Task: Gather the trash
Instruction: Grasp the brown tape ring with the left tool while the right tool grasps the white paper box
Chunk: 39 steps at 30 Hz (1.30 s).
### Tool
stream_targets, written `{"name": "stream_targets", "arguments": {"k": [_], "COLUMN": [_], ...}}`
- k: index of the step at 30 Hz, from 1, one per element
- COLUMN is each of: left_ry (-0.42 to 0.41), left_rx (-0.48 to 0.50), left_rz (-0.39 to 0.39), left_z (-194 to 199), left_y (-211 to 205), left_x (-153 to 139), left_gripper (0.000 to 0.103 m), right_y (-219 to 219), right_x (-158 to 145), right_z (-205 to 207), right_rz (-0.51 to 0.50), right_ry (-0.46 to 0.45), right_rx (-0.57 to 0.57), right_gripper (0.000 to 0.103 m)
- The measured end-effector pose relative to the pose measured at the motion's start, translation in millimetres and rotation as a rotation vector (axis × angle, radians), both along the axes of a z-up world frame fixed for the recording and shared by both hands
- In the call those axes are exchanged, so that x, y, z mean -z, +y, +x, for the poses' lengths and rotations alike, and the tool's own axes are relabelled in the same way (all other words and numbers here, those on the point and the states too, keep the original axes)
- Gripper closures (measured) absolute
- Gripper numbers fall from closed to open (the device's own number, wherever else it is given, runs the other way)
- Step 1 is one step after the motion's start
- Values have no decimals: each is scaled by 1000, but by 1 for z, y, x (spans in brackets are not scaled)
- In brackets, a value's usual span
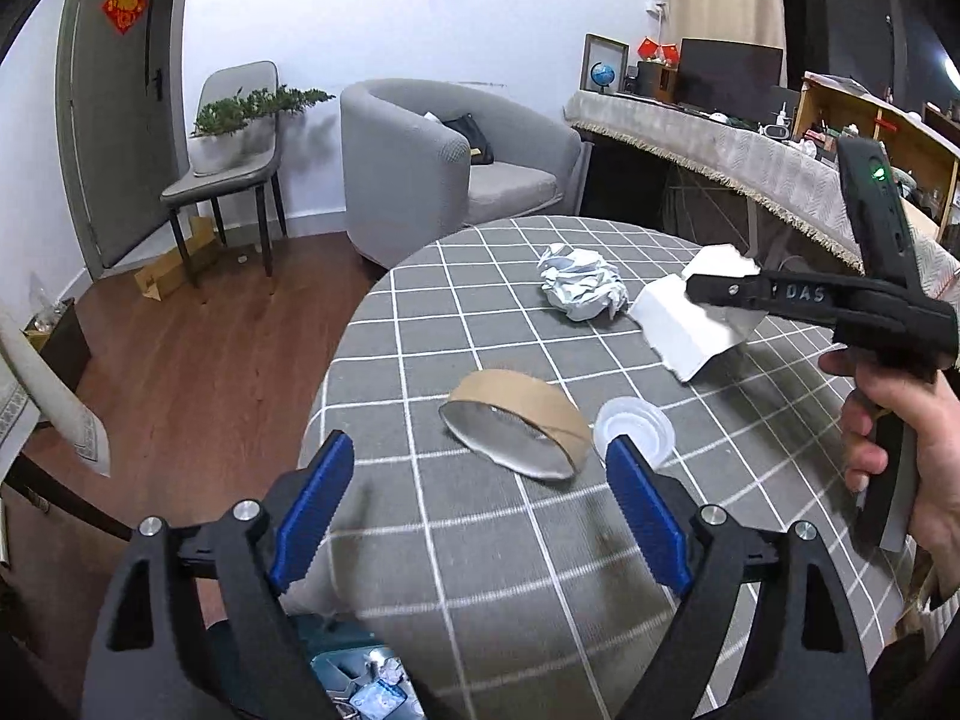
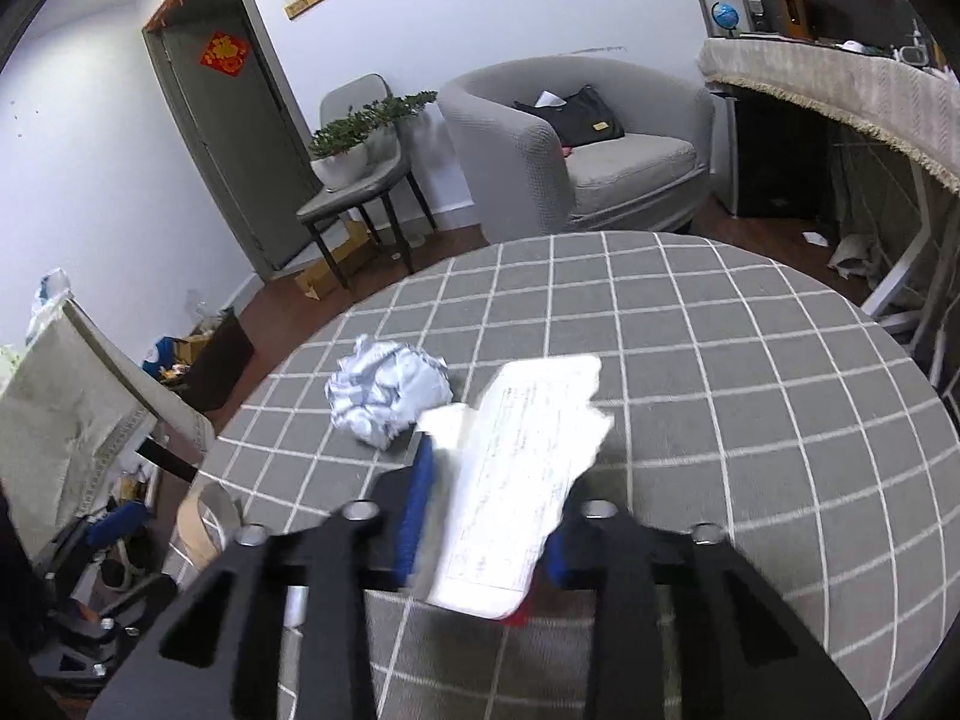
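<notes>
On the round table with a grey checked cloth (image 1: 510, 600) lie a brown cardboard tape ring (image 1: 516, 426), a clear plastic lid (image 1: 645, 420) and a crumpled paper ball (image 1: 582, 288). My left gripper (image 1: 480, 510) hangs open just short of the ring, its blue pads (image 1: 312, 504) empty. My right gripper (image 1: 714, 291), held by a hand (image 1: 900, 420), is shut on a flattened white carton (image 1: 678, 330). In the right wrist view the carton (image 2: 522, 468) sits pinched in the right gripper (image 2: 486, 516), with the paper ball (image 2: 390, 396) to its left and the ring (image 2: 204, 516) at the table's edge.
A teal bin with scraps (image 1: 372, 684) sits below the table's near edge. Beyond the table stand a grey armchair (image 1: 432, 168), a chair with a potted plant (image 1: 234, 138) and a long cloth-covered desk (image 1: 750, 150). Clutter lies on the floor at the left (image 2: 192, 354).
</notes>
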<state>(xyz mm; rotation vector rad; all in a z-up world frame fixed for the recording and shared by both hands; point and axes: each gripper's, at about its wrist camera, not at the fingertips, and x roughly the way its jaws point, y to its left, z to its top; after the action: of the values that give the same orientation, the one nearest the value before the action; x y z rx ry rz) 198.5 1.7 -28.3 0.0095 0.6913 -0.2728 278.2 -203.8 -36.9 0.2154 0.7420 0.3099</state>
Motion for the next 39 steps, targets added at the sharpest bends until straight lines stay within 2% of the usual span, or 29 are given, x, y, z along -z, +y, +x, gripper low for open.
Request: {"name": "stream_targets", "arguments": {"k": [1, 4, 8, 15, 20, 22, 25, 32, 39], "left_ry": [1, 4, 6, 48, 77, 86, 90, 76, 51], "left_rx": [-1, 8, 40, 80, 82, 82, 96, 84, 58], "left_rz": [2, -13, -15, -88, -115, -122, -128, -155, -145], "left_z": [4, 14, 22, 29, 35, 36, 37, 35, 18], "left_y": [0, -1, -6, -5, -7, -6, -6, -3, -3], "left_x": [1, 3, 7, 13, 16, 17, 16, 16, 9], "left_gripper": [15, 15, 13, 13, 25, 27, 37, 40, 40], "right_y": [0, 2, -5, -17, -18, -18, -17, -14, -7], "right_x": [-1, -6, -13, -6, -7, -6, -6, -13, -18], "right_z": [2, 6, 12, 17, 18, 19, 20, 17, 8], "right_rz": [3, 7, 48, 107, 108, 110, 115, 96, 79], "right_ry": [-4, -18, -43, -15, -16, -9, -3, -14, -25], "right_rx": [-10, -34, -54, -58, -59, -59, -60, -67, -77], "right_gripper": [93, 99, 99, 99, 99, 99, 99, 99, 100]}}
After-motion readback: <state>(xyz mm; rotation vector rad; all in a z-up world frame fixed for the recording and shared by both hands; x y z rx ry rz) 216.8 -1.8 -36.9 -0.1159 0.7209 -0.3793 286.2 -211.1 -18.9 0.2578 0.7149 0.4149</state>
